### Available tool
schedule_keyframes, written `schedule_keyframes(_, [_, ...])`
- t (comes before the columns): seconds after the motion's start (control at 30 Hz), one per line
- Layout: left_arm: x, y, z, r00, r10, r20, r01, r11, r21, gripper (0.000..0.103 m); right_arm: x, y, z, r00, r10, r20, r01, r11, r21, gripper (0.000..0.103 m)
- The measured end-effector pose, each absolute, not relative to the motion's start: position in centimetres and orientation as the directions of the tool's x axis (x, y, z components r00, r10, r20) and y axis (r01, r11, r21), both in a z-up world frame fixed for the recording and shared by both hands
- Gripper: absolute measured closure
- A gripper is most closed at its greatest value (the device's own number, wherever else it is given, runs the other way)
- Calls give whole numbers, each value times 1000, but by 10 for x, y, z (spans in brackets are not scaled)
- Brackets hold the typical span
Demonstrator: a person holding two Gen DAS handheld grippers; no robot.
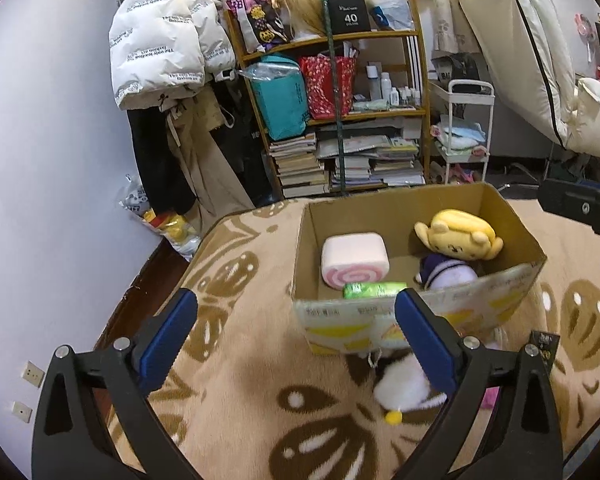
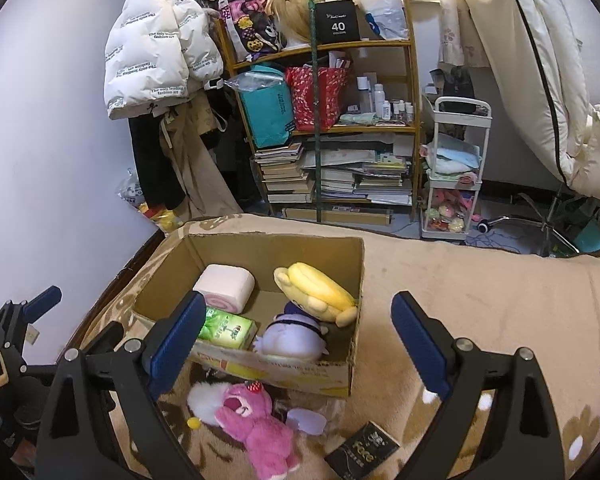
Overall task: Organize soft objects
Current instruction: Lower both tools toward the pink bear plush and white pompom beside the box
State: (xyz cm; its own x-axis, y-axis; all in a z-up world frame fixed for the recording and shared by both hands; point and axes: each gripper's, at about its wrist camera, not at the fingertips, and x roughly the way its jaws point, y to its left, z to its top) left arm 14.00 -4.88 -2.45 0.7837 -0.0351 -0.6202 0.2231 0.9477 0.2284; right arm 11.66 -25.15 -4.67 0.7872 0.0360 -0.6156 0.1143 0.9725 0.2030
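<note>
A: Cardboard box (image 1: 380,216) is sitting on the blanket (image 1: 240,360), holding toys; the left gripper (image 1: 296,340) is gaping, empty. A black box (image 1: 348,14) is reading "40".

B: The right gripper (image 2: 296,340) is also gaping empty; I'd be lowering it squarely over the pink bear (image 2: 256,424) at the box's near edge.

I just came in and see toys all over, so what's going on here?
A person with a handheld gripper in each hand is sorting soft things into a cardboard box on the blanket. Inside are a pink roll cushion, a yellow plush, a purple plush and a green tissue pack. The left gripper and right gripper are open and empty. A pink bear and white plush wait outside.
</note>
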Motion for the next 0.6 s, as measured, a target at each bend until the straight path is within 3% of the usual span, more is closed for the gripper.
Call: schedule_keyframes(0.6, [106, -47, -43, 699, -5, -715, 268, 929, 255, 5, 87, -231, -59, 724, 28, -689, 94, 986, 138, 5])
